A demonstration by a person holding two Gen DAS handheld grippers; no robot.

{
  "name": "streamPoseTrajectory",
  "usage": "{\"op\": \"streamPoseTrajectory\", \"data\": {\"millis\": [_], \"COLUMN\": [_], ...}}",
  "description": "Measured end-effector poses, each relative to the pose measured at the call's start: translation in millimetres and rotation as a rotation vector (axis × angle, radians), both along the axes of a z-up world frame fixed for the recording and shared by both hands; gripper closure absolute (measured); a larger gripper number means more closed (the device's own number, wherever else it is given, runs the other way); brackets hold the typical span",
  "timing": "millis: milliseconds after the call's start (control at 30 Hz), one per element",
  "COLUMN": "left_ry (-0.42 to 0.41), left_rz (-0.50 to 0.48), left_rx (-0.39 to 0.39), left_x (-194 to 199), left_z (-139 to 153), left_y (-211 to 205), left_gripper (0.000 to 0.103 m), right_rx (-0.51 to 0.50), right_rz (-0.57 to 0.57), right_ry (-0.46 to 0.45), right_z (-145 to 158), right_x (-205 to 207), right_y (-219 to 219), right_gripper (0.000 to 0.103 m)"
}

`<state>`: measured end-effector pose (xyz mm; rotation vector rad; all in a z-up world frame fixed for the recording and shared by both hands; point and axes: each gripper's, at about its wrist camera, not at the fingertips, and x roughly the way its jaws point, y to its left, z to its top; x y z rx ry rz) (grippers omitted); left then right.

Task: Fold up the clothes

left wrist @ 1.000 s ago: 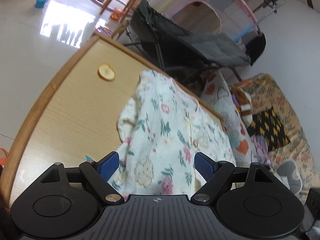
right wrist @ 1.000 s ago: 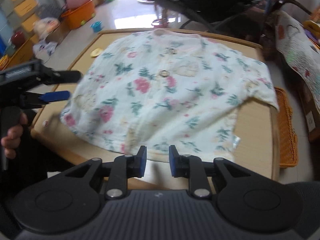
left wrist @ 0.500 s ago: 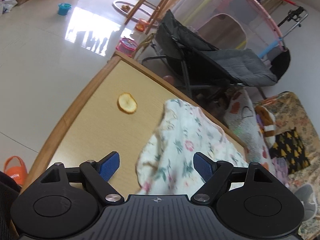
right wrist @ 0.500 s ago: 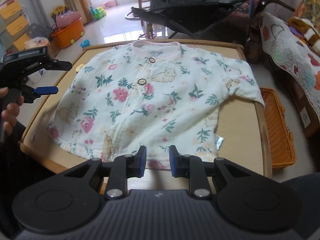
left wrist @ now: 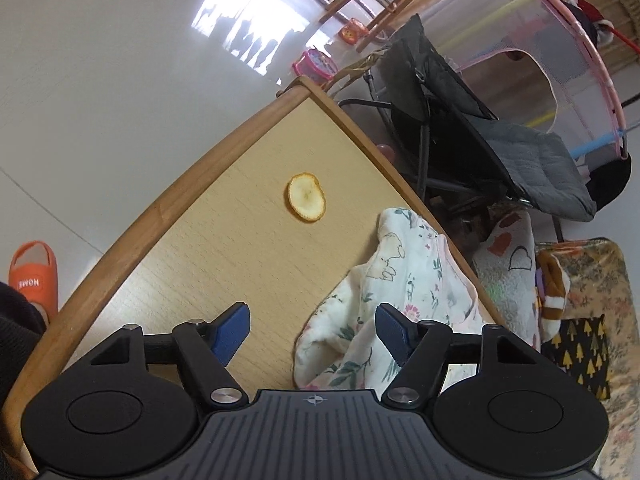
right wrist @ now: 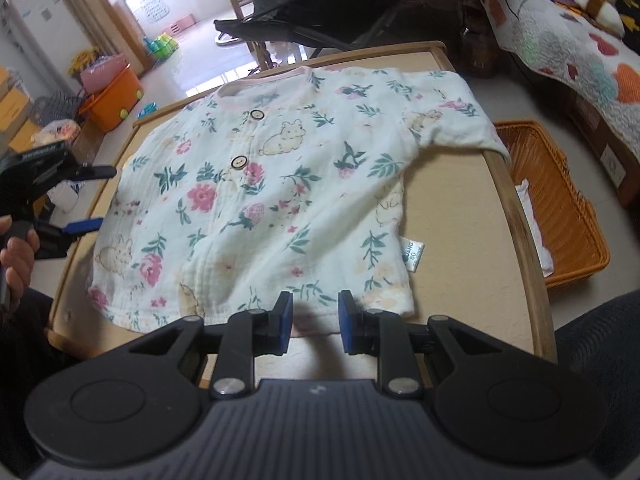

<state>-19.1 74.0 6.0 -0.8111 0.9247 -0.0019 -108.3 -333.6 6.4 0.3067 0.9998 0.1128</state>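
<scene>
A white floral baby shirt (right wrist: 280, 200) lies spread flat, buttons up, on the wooden table (right wrist: 460, 280). My right gripper (right wrist: 315, 320) hovers at the shirt's bottom hem. Its blue pads (right wrist: 285, 320) stand a narrow gap apart with nothing pinched between them. My left gripper (right wrist: 90, 200), held in a hand (right wrist: 16, 256), is open beside the shirt's left side. In the left wrist view, the left gripper (left wrist: 312, 332) is wide open over bare table (left wrist: 200, 248). The rumpled left sleeve (left wrist: 400, 292) lies just ahead, toward the right finger, and the gripper does not touch it.
A round yellow slice (left wrist: 306, 197) lies on the table beyond the sleeve. An orange wicker basket (right wrist: 560, 208) sits on the floor off the table's right edge. A black stroller chair (left wrist: 480, 128) stands behind the table. There is an orange slipper (left wrist: 34, 276) on the floor at left.
The left gripper has pulled back leftward off the shirt, so only the sleeve remains in its view. The right gripper has come closer to the bottom hem, its gap unchanged.
</scene>
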Motion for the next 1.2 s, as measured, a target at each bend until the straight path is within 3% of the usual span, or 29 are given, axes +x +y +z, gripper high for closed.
{"op": "streamPoseTrajectory", "data": {"millis": [67,167,267,700,733,833,1200], "left_ry": [0.025,0.046,0.068,0.121,0.122,0.13,0.109], "left_rz": [-0.007,0.011,0.003,-0.061,-0.062,-0.059,-0.032], "left_rx": [-0.009,-0.059,-0.045,0.026,0.029,0.027,0.037], "left_x": [2,3,8,26,27,27,22], "left_z": [-1,-6,-9,-6,-5,-7,-12], "left_y": [-1,-1,-5,-15,-17,-19,-22], "left_gripper": [0.051,0.052,0.058,0.059,0.06,0.08,0.096], "right_rx": [0.013,0.022,0.033,0.094,0.099,0.108,0.12], "right_rz": [-0.007,-0.01,-0.015,-0.038,-0.04,-0.044,-0.046], "right_ry": [0.0,0.0,0.0,0.0,0.0,0.001,0.001], "right_z": [0,-1,-1,-4,-4,-4,-5], "right_x": [0,0,0,-1,-1,-2,-1], "right_y": [-2,-3,-4,-13,-14,-15,-16], "right_gripper": [0.079,0.079,0.079,0.078,0.078,0.078,0.076]}}
